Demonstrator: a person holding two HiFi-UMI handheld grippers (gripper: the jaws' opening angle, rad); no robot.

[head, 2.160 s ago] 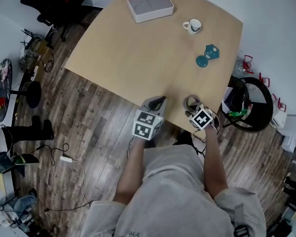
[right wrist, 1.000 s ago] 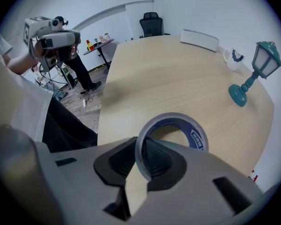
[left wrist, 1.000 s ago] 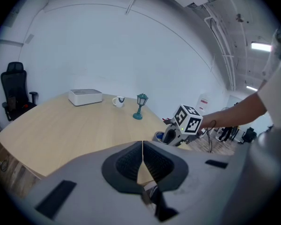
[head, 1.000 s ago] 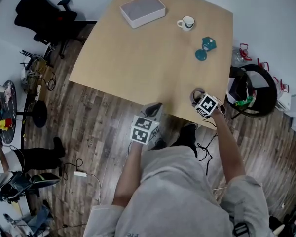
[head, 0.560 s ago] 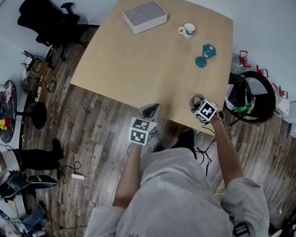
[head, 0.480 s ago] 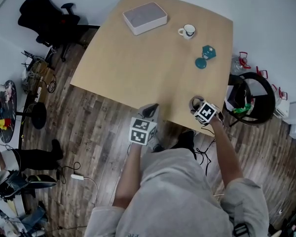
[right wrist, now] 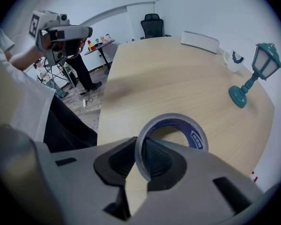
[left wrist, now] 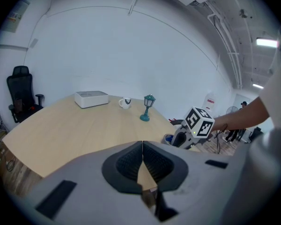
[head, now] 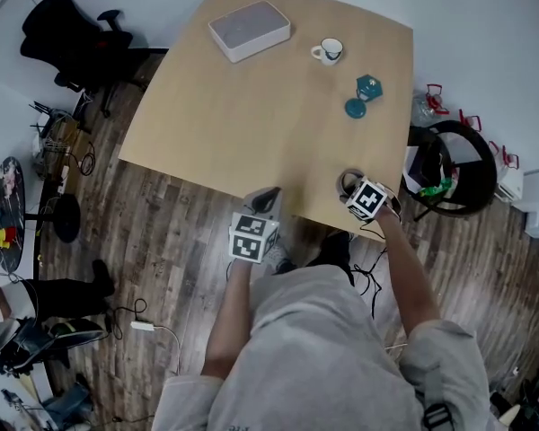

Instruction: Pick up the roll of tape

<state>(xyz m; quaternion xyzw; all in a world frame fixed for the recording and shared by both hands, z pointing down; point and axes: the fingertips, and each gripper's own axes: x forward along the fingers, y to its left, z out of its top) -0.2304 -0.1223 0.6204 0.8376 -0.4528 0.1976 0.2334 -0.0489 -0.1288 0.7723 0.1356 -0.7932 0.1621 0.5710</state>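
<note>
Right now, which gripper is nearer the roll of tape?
Right. The right gripper is clamped on the roll of tape; the left gripper, shut and empty, hangs apart at the table edge.

Middle of the table (head: 251, 115): bare wood from near edge to far edge, free passage.
Far edge: white box (head: 249, 30) by the far left corner; mug (head: 328, 51) further right along it, with a gap between them.
Right edge: teal lantern (head: 363, 95) stands upright near it.
Near right corner: taken up by the right gripper (head: 349, 185), clamped on the roll of tape (head: 344, 179).
Near edge: left gripper (head: 266, 197), jaws together; open gap between the grippers.
Off the far left corner: black office chair (head: 67, 39) on the floor.
</note>
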